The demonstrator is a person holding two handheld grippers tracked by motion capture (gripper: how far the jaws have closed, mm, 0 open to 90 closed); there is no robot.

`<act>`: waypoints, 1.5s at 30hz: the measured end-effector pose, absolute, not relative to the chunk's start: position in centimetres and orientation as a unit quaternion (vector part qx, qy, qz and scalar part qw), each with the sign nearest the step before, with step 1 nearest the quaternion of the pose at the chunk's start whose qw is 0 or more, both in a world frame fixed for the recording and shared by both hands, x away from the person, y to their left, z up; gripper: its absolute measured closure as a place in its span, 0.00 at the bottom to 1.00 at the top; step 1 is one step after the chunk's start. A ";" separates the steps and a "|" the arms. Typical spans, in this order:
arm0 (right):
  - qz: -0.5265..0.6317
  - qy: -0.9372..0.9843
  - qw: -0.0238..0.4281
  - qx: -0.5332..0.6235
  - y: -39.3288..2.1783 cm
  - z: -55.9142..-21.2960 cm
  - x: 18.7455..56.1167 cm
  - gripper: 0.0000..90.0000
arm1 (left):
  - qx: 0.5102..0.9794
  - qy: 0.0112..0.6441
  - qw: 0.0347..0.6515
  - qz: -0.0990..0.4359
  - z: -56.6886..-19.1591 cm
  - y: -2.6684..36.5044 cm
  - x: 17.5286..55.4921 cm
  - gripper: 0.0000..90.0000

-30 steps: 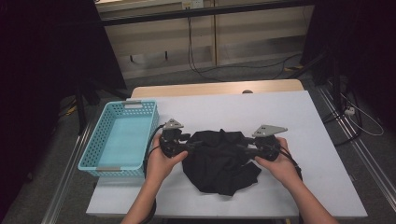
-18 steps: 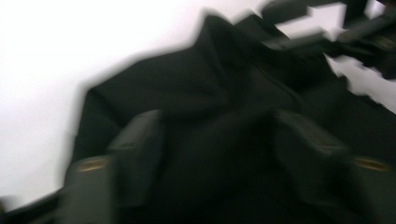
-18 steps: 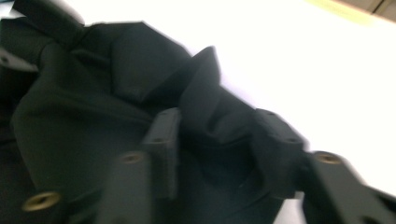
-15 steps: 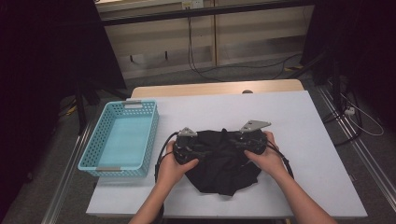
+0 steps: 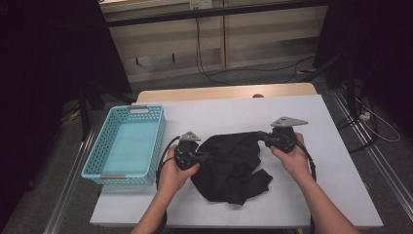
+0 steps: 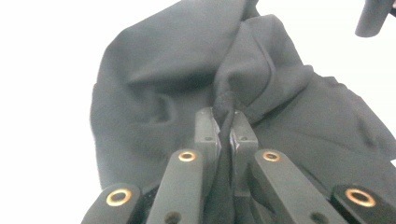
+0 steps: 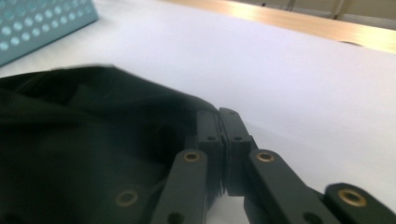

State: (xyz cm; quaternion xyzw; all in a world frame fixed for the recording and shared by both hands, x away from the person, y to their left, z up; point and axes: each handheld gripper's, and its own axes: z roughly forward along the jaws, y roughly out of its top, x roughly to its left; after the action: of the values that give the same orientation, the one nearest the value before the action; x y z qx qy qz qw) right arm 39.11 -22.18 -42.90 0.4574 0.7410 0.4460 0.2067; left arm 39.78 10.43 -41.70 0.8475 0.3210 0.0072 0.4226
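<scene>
A crumpled black garment (image 5: 229, 168) lies on the white table (image 5: 219, 112) between my two hands. My left gripper (image 5: 200, 156) is at the cloth's left side; in the left gripper view its jaws (image 6: 225, 125) have just been closing and pinch a raised fold of the garment (image 6: 163, 70). My right gripper (image 5: 263, 136) holds the upper right corner. Its jaws (image 7: 219, 123) have also just closed, with the garment's edge (image 7: 70, 140) caught at their tips. The cloth is drawn out in a band between the two grips.
A light blue perforated basket (image 5: 97, 163) stands empty at the table's left, and its wall (image 7: 28, 28) shows in the right gripper view. A wooden strip (image 5: 224, 91) runs along the far edge. Bare white tabletop lies beyond and to the right of the garment.
Both grippers closed in on the garment's top edge, then the right one pulled away to the right with the cloth. The top edge is now stretched wider.
</scene>
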 end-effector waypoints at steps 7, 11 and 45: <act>0.464 0.713 0.209 0.483 -25.1 -41.5 38.2 0.98 | 0.818 0.345 0.460 0.031 -39.5 13.9 40.5 0.95; 0.466 0.709 0.209 0.486 -25.1 -41.3 38.1 0.98 | 0.822 0.348 0.451 0.033 -39.9 13.9 40.6 0.95; 0.383 0.783 0.181 0.457 -19.8 -45.3 38.1 0.56 | 0.820 0.380 0.424 0.061 -42.9 10.3 42.6 0.79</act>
State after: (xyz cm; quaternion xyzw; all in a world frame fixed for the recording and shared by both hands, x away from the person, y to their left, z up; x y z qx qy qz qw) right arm 38.07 -19.81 -45.31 0.4566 0.7825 0.3825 0.1813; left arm 42.60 10.33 -42.89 0.8201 0.3796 0.0610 0.4238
